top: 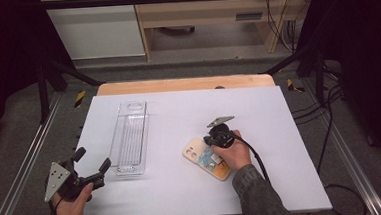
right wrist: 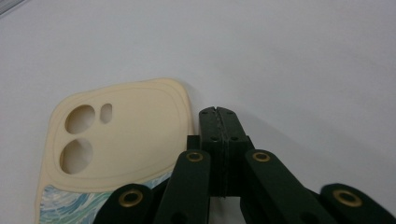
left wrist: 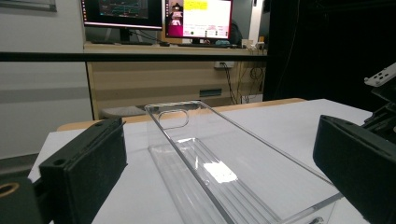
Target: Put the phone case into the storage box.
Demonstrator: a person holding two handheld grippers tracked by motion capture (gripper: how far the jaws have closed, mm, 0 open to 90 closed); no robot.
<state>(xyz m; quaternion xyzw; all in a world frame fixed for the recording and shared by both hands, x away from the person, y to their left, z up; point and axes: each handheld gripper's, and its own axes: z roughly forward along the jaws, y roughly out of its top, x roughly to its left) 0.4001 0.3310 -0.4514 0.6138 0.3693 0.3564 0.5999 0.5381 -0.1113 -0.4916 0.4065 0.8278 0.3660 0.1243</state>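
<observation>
High view: phone case (top: 206, 158) flat on white counter (top: 189, 117), right of clear bin (top: 128, 137). Right tool (top: 215, 142) at case's far edge; left tool (top: 93, 167) near bin's near end, jaws wide apart, empty.
Left gripper view: bin between parted pads, untouched; far tool cut off at frame edge.
Right gripper view: jaws pressed together, nothing between, tip just beside case's corner. Risk: closed tip may shove case, not lift it. Case's lower part hidden by tool.

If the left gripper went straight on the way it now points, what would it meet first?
Most likely the clear plastic tray: in the left gripper view its near end lies straight ahead between the open fingers of the left gripper. Depth is hard to judge.
</observation>
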